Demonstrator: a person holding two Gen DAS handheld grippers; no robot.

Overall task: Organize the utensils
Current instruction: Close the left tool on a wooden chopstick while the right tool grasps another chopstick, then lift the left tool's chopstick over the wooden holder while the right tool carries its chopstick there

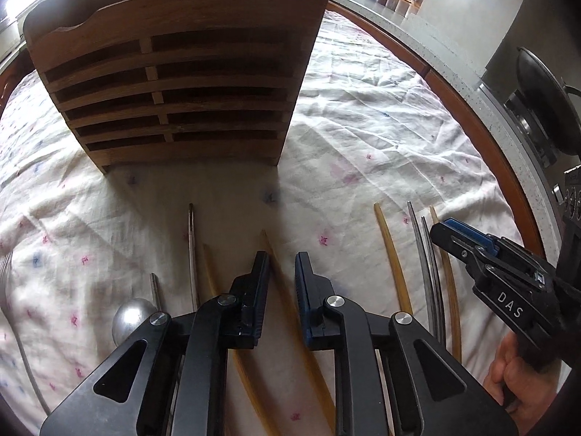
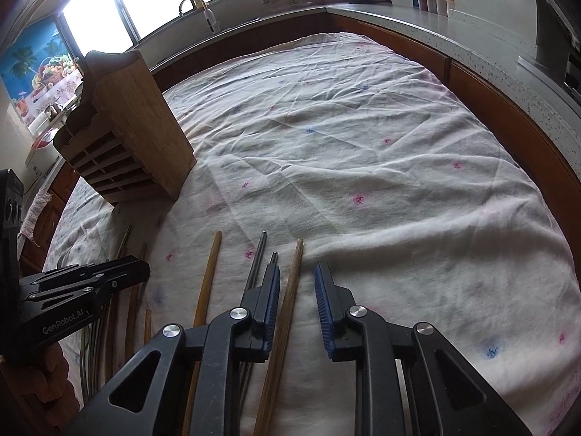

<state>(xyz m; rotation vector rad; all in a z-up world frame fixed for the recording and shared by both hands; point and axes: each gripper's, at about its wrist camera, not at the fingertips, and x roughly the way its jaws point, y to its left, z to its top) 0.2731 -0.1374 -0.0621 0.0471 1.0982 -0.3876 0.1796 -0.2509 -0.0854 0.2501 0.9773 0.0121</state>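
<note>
A slatted wooden utensil holder (image 1: 174, 83) (image 2: 134, 127) stands on the flowered cloth. Wooden and metal chopsticks lie in a row in front of it. My left gripper (image 1: 281, 258) points down at the cloth with its jaws a narrow gap apart. A yellow wooden chopstick (image 1: 279, 276) runs through that gap, and the pads do not touch it. My right gripper (image 2: 296, 272) is likewise narrowly open around a brown wooden chopstick (image 2: 292, 290), which lies close to its left pad. Two metal chopsticks (image 2: 256, 265) lie just left of it.
A metal spoon (image 1: 132, 318) and a fork (image 1: 5, 265) lie left of the left gripper. More chopsticks (image 1: 392, 254) lie between the two grippers. A kitchen counter (image 2: 417, 18) with jars, a kettle and a sink curves round the table. A hand (image 1: 515, 381) holds the right gripper.
</note>
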